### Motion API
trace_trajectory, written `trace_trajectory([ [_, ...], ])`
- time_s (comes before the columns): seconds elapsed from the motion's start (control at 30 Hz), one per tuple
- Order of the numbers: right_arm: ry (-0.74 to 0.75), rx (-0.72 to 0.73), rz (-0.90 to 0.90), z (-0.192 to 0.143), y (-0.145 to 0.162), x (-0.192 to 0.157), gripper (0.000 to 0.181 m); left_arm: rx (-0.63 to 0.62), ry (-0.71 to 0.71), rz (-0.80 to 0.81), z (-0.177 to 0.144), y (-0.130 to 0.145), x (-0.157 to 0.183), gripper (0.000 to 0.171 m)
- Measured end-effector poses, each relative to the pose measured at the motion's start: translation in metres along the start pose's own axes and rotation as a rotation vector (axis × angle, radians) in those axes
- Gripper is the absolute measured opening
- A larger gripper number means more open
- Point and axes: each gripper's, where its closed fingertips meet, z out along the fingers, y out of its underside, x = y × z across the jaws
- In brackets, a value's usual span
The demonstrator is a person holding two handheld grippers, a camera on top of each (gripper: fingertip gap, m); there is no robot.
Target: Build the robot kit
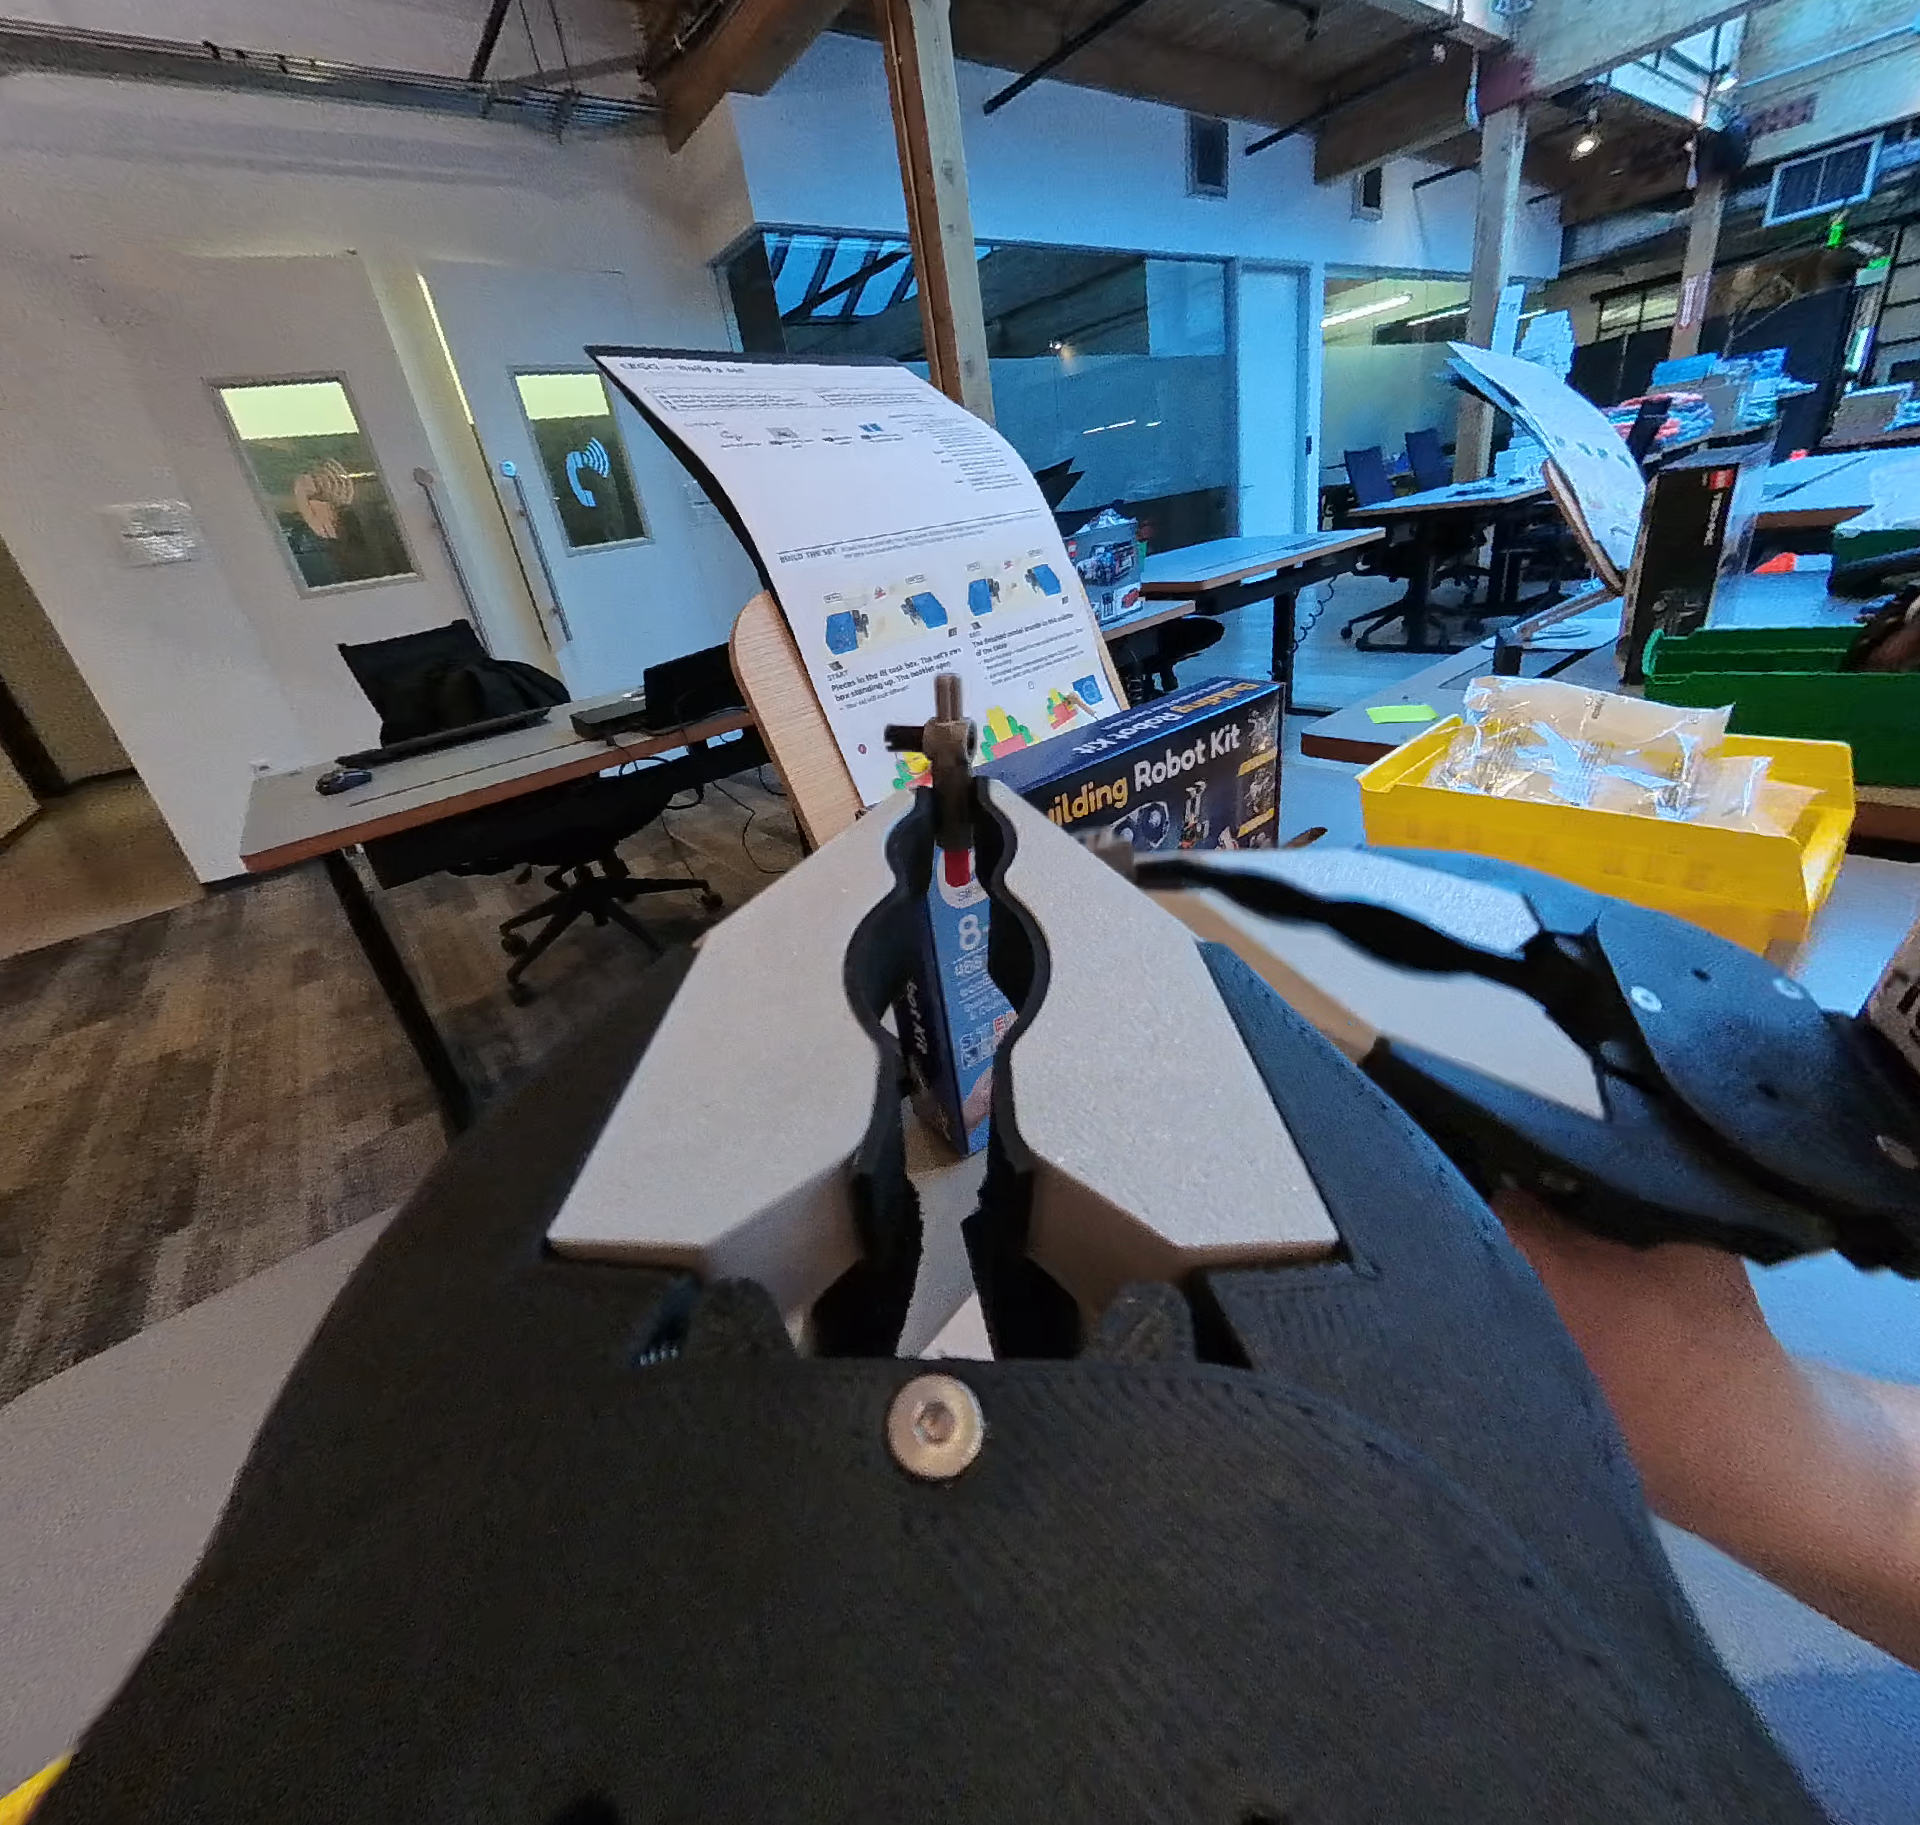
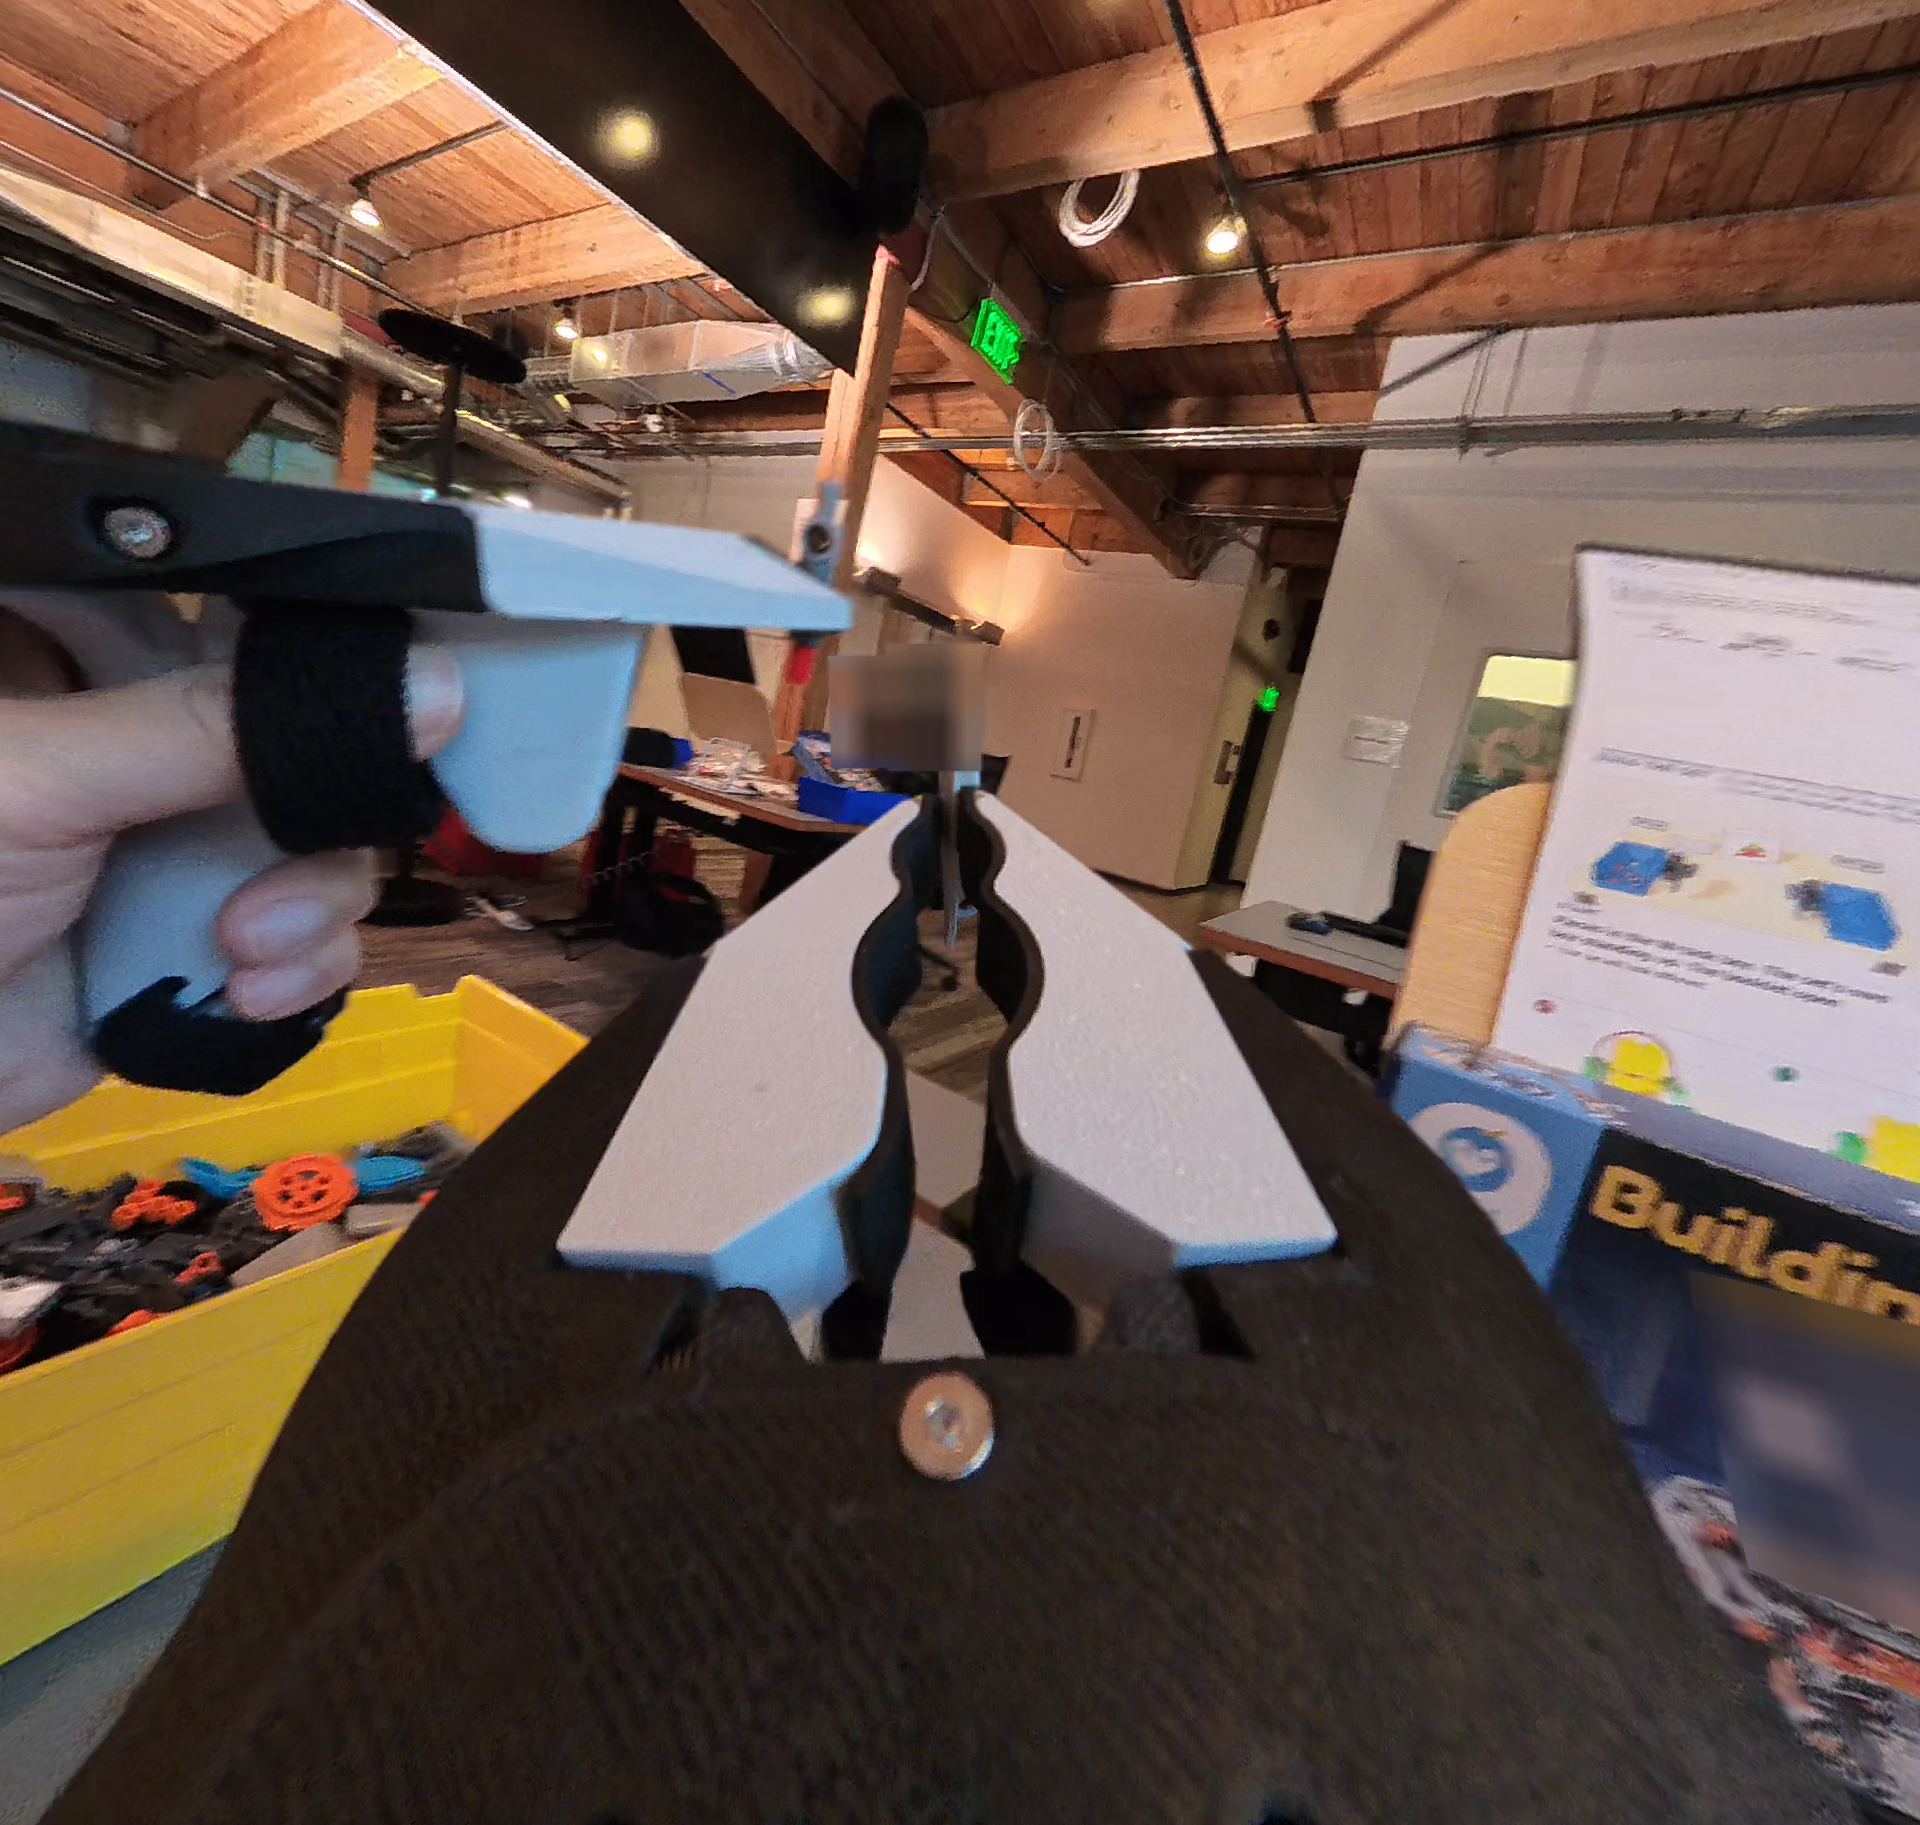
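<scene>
My left gripper (image 1: 951,801) is shut on a small grey-brown connector piece (image 1: 948,736) with a short axle that sticks up past its tips. It also shows in the right wrist view (image 2: 836,612), held in a hand at the upper left with the piece (image 2: 821,534) at its tip. My right gripper (image 2: 948,811) is shut on a thin pale grey pin (image 2: 951,892) between its jaws. In the left wrist view the right gripper (image 1: 1148,869) comes in from the right, its tips close beside the left gripper's. A blue kit box (image 1: 1164,767) stands just behind both.
An instruction sheet on a wooden stand (image 1: 883,549) rises behind the box (image 2: 1714,1256). A yellow bin with clear bags (image 1: 1610,840) sits at the right, with a green bin (image 1: 1787,695) beyond. A yellow bin with orange and black parts (image 2: 208,1360) lies below the left gripper. There is about 4 cm between the tips of the two grippers.
</scene>
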Motion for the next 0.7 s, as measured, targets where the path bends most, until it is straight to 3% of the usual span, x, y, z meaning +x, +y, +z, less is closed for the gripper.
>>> trace_trajectory([
  [0.17, 0.135, 0.06, -0.065, -0.015, -0.029, 0.051, 0.001, -0.023, -0.009, -0.045, 0.002, 0.008, -0.008, 0.004],
  [0.3, 0.196, 0.063, -0.063, -0.021, -0.031, 0.077, 0.001, -0.04, -0.059, -0.031, 0.007, 0.017, -0.016, 0.005],
  [0.7, 0.193, 0.005, 0.016, -0.014, 0.001, 0.082, 0.001, -0.066, -0.166, 0.018, 0.015, 0.034, -0.028, 0.005],
])
